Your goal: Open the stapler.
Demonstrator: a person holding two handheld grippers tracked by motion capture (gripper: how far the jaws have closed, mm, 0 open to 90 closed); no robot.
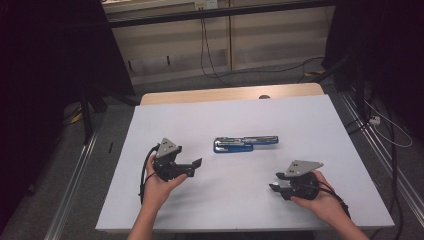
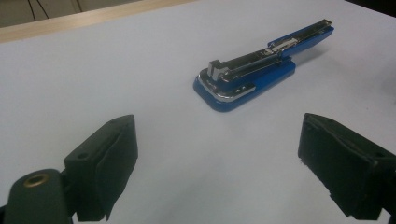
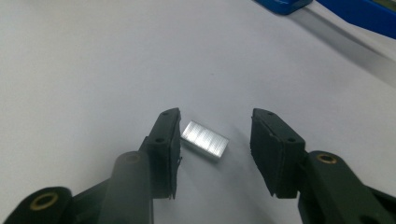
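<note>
The right gripper (image 3: 215,149) is low over the table (image 1: 165,120) near its front right corner, its jaws half open around a small block of staples (image 3: 205,140) that lies flat between them; one pad looks to be just at the block's end, the other stands clear, so the block is not yet gripped. The blue stapler (image 2: 261,70) lies opened out at the middle of the table, and the left gripper (image 2: 217,158) waits before it with jaws wide and empty. Picking up the staples looks to be the step in hand; next the jaws should close squarely on the block's ends so it does not tip or break, then lift it toward the stapler's open channel.
</note>
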